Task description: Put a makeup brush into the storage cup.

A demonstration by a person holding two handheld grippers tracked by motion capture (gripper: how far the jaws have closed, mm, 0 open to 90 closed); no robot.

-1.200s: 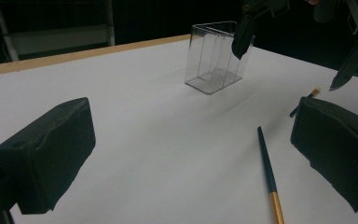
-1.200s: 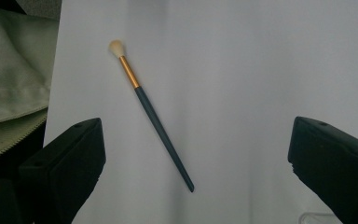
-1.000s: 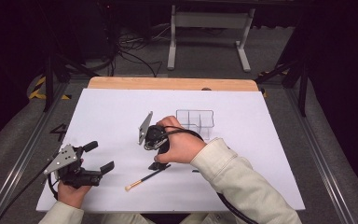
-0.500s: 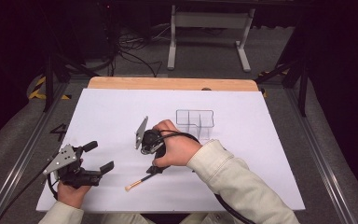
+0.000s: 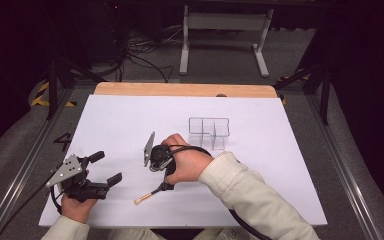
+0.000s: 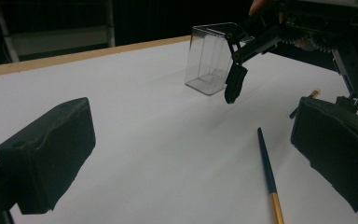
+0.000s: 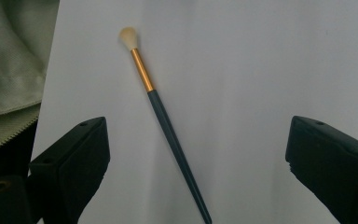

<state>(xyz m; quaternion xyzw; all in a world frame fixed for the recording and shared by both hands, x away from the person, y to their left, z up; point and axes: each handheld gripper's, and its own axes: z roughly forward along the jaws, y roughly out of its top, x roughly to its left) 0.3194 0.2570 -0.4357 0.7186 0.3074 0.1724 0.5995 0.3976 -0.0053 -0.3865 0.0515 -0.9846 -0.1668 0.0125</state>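
Right gripper [image 7: 196, 154] wide open over dark-handled, gold-ferruled paintbrush [image 7: 168, 121], jaws straddling it, nothing blocking. Left gripper [image 5: 102, 170] wide open, empty, left of brush. Clear plastic compartment box [image 5: 209, 132] well behind brush on white surface [image 5: 280, 165].

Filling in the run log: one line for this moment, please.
right gripper: open, above paintbrush | left gripper: open, idle | paintbrush: flat on table | clear organizer: empty
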